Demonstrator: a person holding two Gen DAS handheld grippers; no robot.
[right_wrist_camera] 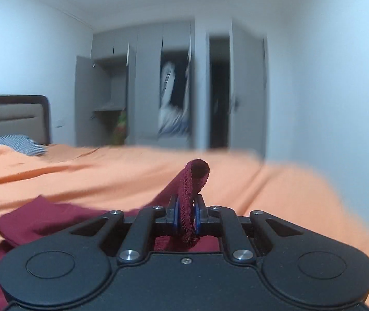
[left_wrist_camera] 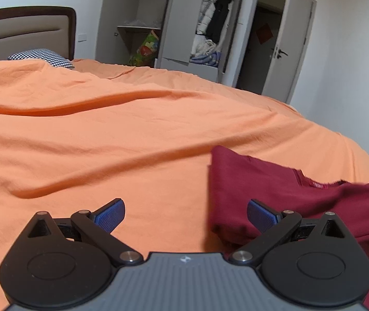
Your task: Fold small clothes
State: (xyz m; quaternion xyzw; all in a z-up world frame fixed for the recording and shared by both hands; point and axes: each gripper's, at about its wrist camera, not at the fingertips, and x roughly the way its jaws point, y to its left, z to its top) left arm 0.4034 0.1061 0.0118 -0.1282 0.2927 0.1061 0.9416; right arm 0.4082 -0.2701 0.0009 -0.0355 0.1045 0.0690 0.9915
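Orange-sheeted bed (left_wrist_camera: pixel 132 134) (rumpled) under maroon garment (left_wrist_camera: pixel 275 194), checkered pillow (left_wrist_camera: pixel 44 56).

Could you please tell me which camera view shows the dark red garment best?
The left wrist view: the dark red garment lies sharp and spread on the orange bedsheet. The right wrist view shows only its blurred edge and the hem pinched in the right gripper.

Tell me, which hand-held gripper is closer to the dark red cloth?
Right. The right hand-held gripper is shut on the dark red cloth, pinching its frayed edge. The left hand-held gripper is open above the orange bedsheet, with the cloth beside its right finger.
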